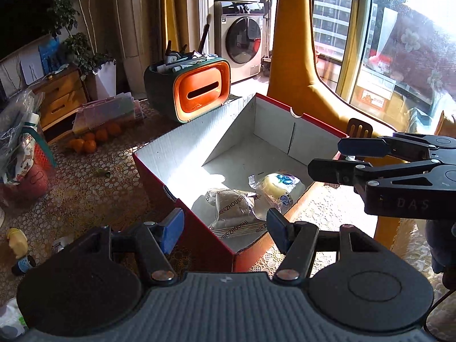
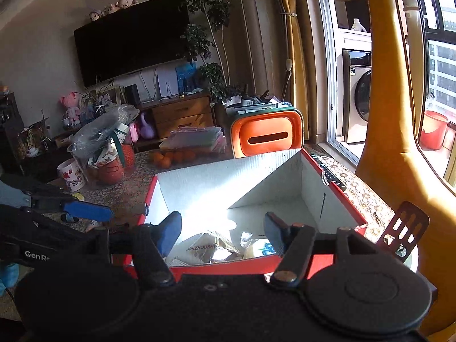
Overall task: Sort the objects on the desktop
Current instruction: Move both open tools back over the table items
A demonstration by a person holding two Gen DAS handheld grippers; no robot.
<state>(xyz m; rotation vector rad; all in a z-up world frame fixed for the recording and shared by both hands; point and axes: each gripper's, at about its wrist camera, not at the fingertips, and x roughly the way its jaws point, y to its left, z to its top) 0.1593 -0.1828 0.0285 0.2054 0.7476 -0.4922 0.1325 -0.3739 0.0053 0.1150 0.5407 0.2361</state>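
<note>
Inside the red box point(image 1: 159, 168) with its white lining lie two wrapped snacks: a brownish pastry in a clear packet point(image 1: 232, 209) printed with lettering, and just beside it, toward the right wall, a pale yellow cake in a clear wrapper point(image 1: 278, 189) with a blue mark. Both rest on the box floor near its front corner, partly in strong sunlight.

Above that corner hangs the left tool point(image 1: 223, 230), its blue-padded fingers point(image 1: 171, 232) spread with nothing between them – the packet shows through the gap below. From the right side of the left wrist view the right tool point(image 1: 330, 156) reaches in over the box's right wall, its jaws likewise apart and empty. In its own camera the right tool point(image 2: 222, 233) frames the same two packets from the near rim.

The box stands on a tabletop point(image 1: 94, 182) covered with a patterned lace cloth. Behind the box sits an orange-and-green organiser point(image 1: 199, 92) stuffed with pens and a brush; a black remote point(image 2: 327, 171) lies just beside the box's right wall. Farther left are oranges point(image 1: 91, 139), flat plastic cases point(image 1: 108, 112) and a small yellow-capped bottle point(image 1: 20, 250). A slotted wooden spatula point(image 2: 401, 233) pokes up near the box's right corner – against a mustard-yellow chair back point(image 1: 296, 65).
</note>
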